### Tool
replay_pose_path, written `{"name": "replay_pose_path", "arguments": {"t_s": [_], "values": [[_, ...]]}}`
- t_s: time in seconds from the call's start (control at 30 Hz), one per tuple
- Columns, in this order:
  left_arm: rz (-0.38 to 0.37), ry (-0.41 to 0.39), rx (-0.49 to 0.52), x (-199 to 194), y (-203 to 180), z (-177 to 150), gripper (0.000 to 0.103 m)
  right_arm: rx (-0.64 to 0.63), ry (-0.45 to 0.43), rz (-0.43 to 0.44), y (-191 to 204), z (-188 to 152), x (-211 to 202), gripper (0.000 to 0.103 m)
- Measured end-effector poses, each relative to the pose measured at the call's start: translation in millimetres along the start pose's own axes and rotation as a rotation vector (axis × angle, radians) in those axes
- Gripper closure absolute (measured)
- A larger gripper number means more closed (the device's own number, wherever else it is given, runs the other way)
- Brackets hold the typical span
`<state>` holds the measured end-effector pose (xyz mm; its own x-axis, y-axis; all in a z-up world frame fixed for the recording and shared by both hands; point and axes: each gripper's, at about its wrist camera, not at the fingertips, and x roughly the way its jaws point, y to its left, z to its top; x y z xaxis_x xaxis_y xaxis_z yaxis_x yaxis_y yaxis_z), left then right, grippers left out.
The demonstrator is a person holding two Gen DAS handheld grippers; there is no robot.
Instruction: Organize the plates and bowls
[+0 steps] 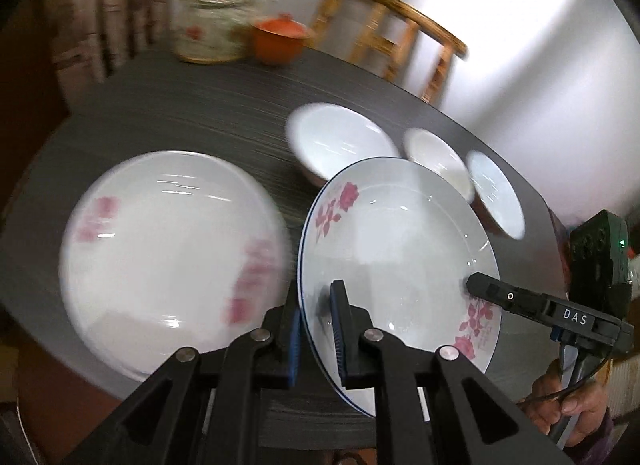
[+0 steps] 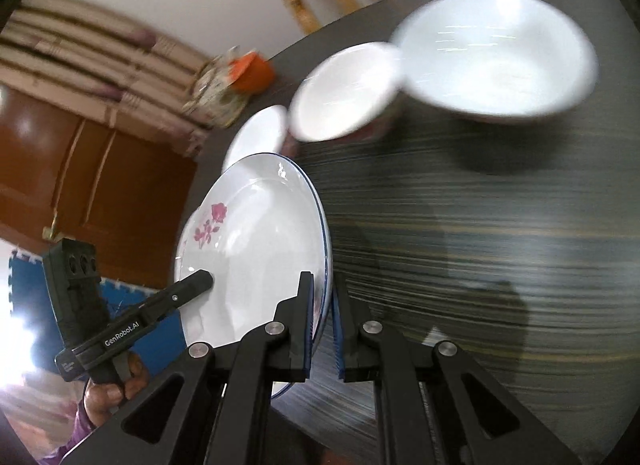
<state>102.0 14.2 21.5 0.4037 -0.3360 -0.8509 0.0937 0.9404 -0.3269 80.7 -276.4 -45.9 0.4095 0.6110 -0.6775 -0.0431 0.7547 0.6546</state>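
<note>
A white plate with pink roses and a blue rim (image 1: pixel 400 249) is held tilted above the dark table (image 1: pixel 192 117). My left gripper (image 1: pixel 316 329) is shut on its near rim. My right gripper (image 2: pixel 322 325) is shut on the opposite rim of the same plate (image 2: pixel 256 249); its finger also shows in the left wrist view (image 1: pixel 500 295). A second rose plate (image 1: pixel 168 249) lies flat on the table to the left. Three white bowls stand behind: a large one (image 1: pixel 340 141), a middle one (image 1: pixel 436 161) and one at the right (image 1: pixel 496 193).
A glass teapot with a wooden handle (image 1: pixel 212 21) and an orange lidded cup (image 1: pixel 280 39) stand at the table's far edge. A wooden chair (image 1: pixel 392 33) is behind the table. The table's right edge is close to the bowls.
</note>
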Motion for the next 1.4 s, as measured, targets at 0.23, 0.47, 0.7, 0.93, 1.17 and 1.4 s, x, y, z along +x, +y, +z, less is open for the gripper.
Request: {"name": "replay_pose_path", "arguments": {"t_s": [0.23,0.47,0.7,0.93,1.17,1.4], "values": [[0.062,-0.021,-0.103,-17,84,7,0.089,-0.075,0.088,0.019,77,12,75,0.093],[0.067,-0.014,-0.176,-10,141,6,0.087,-0.11,0.149,-0.012,112,16,125,0.093],[0.065,-0.01,-0.188,-4,160,5,0.087,-0.133,0.182,-0.062,117,14,143,0.093],[0.07,-0.022,-0.174,-3,161,6,0.086,-0.181,0.177,-0.106,126,16,146,0.093],[0.113,-0.018,-0.118,-6,152,4,0.084,-0.192,0.168,-0.12,130,16,147,0.093],[0.096,-0.021,-0.096,-6,153,5,0.082,-0.188,0.171,-0.115,128,16,148,0.093]]}}
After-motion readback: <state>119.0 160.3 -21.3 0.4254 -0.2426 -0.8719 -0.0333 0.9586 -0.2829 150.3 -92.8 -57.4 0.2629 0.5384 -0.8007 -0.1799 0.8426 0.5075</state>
